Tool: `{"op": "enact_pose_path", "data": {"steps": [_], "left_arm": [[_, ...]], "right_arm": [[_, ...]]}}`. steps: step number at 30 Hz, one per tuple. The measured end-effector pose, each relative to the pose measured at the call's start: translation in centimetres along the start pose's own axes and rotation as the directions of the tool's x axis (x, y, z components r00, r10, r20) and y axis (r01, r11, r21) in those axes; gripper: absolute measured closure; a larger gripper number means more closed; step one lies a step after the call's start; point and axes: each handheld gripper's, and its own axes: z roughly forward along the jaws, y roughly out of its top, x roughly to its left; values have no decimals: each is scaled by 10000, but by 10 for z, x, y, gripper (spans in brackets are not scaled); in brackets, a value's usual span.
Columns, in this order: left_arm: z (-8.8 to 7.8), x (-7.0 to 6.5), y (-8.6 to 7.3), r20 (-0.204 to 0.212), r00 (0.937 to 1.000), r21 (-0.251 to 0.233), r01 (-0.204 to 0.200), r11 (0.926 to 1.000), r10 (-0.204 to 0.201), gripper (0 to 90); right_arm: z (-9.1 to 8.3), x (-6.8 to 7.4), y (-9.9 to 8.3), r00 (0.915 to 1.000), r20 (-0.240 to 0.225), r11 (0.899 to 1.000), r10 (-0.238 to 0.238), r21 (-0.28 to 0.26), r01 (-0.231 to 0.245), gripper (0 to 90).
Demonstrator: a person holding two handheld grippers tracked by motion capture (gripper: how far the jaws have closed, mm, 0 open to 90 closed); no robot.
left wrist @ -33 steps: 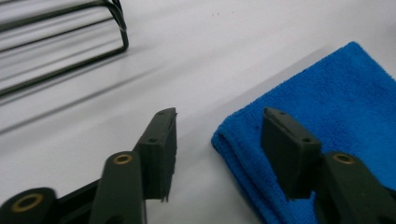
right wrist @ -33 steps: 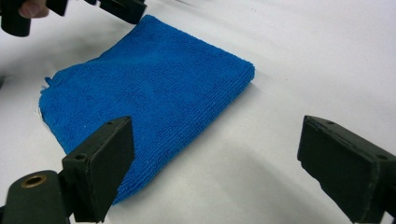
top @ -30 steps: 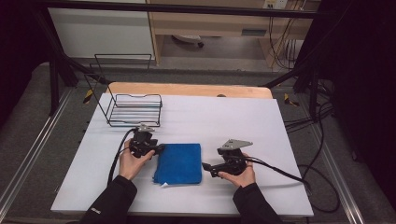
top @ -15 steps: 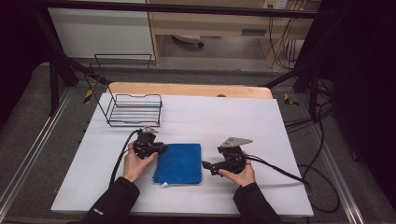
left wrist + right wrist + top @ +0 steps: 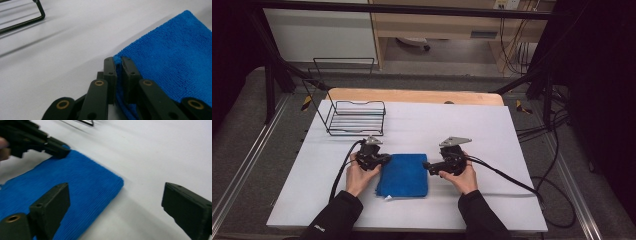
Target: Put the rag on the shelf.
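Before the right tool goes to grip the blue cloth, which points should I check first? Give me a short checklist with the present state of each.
1. Left tool shut on the corner of the blue cloth: ok; its jaws have just been closing and now pinch the edge.
2. Right tool open: ok, jaws stand wide apart.
3. Cloth edge between the right tool's jaws: not ok; one jaw is over the cloth, the other over bare table.
4. Cloth lies flat and folded: ok.
5. Wire basket away from both tools: ok.
6. How many cloth layers the left tool holds: cannot tell.

cloth (image 5: 403,175) on table (image 5: 472,130) | rack (image 5: 356,117) behind it, left
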Motion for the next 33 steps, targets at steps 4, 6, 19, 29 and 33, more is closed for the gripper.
{"op": "enact_pose_path", "data": {"steps": [4,6,19,29,33], "left_arm": [[0,1,0,41,10000,-44,-33,10000,33,831],[0,1,0,59,10000,-46,-64,10000,64,830],[0,2,-2,210,9997,-145,-94,9999,97,829],[0,3,-2,261,9994,-177,-223,9996,228,829],[0,4,-2,345,9993,-195,-134,9997,140,830]], "right_arm": [[15,-6,7,9990,215,9992,388,-118,-386,216],[22,-8,7,9982,396,9990,444,-13,-444,273],[46,-8,4,9967,295,9937,761,797,-783,606],[47,-9,5,9917,-243,9849,1259,1226,-1220,794],[47,-9,6,9890,-399,9812,1426,1372,-1359,847]]}}
